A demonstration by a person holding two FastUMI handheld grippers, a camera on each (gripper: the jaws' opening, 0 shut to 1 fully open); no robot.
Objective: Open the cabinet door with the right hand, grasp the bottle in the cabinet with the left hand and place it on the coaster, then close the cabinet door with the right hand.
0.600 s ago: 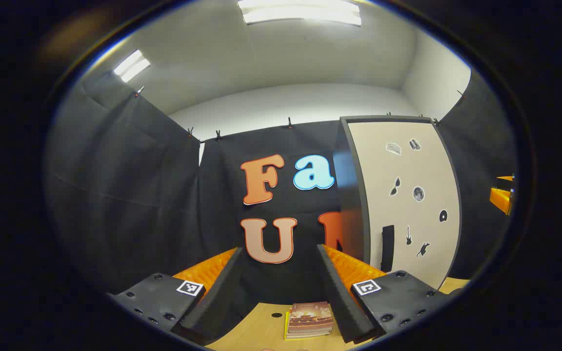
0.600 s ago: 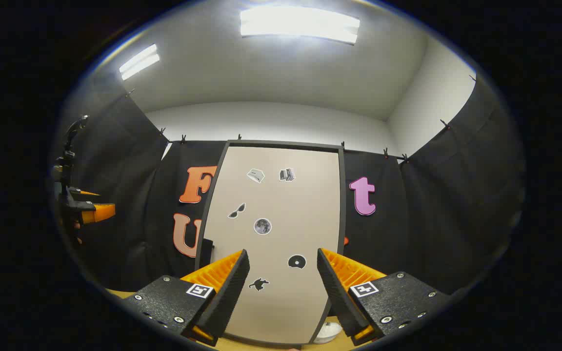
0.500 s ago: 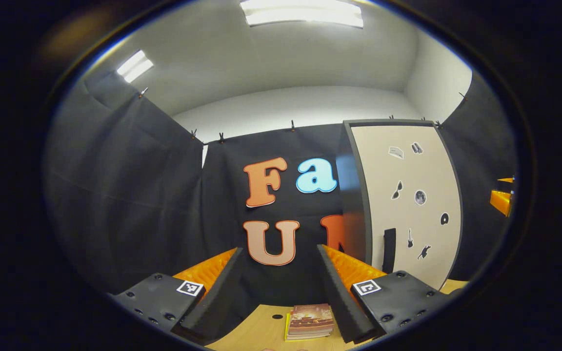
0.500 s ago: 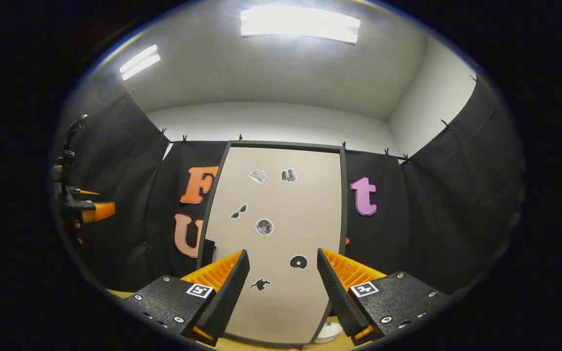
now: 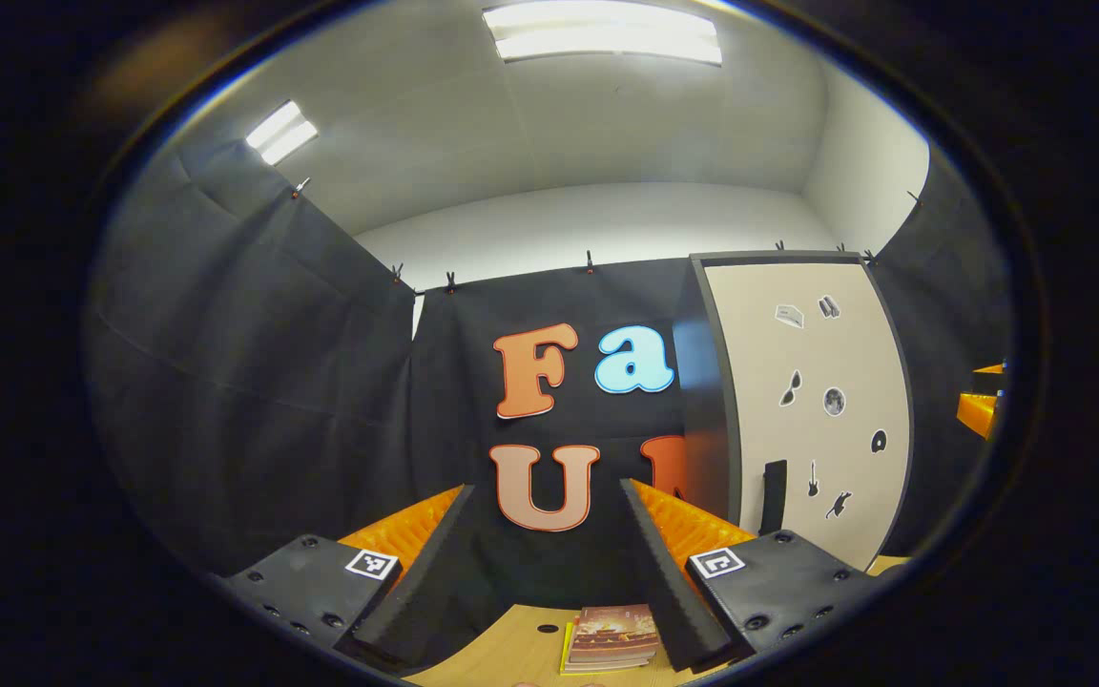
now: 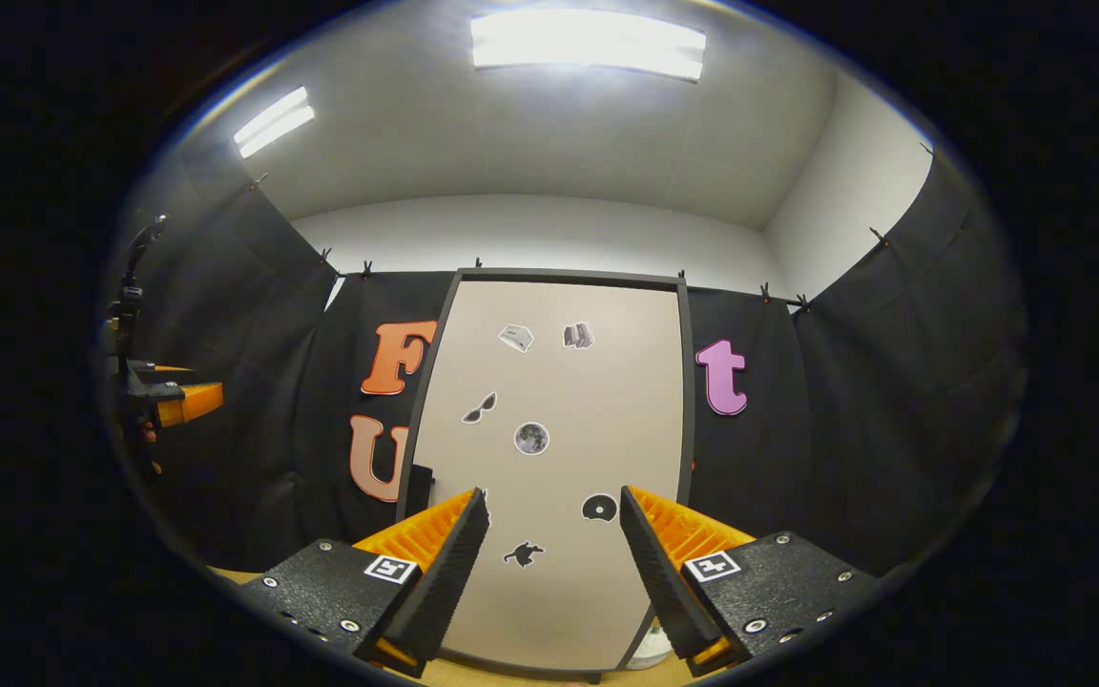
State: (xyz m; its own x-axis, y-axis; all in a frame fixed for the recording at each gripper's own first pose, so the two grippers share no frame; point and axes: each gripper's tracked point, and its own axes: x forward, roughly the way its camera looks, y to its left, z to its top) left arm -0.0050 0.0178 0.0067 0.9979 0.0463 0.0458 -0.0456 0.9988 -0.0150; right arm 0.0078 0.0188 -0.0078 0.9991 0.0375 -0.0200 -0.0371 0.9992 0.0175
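In the left gripper view, my left tool (image 5: 545, 553) sits at the bottom of the frame with its fingers spread wide and nothing between them, aimed at the black cloth wall. Right of centre stands the cabinet (image 5: 702, 401), seen at an angle, its pale cabinet door (image 5: 840, 353) framed in dark trim and dotted with small stickers. A dark vertical handle (image 5: 774, 496) sits low on the door, near its left edge. At the bottom centre a small stack of books (image 5: 611, 637) lies on the wooden tabletop (image 5: 521, 649), and at the far right edge I catch a sliver of my right tool (image 5: 981, 410). In the right gripper view, my right tool (image 6: 549, 563) also stands wide and empty at the bottom of the frame, facing the cabinet door (image 6: 588, 401) almost square-on; the door looks shut, so I judge the bottle is behind it, unseen. The handle (image 6: 419, 487) peeks out at the door's lower left, just left of my left finger. To open well, I should shift leftward, bracket the handle squarely between both fingers, close firmly, then pull along the hinge's arc rather than straight back. My left tool (image 6: 177, 405) waits at the far left edge.
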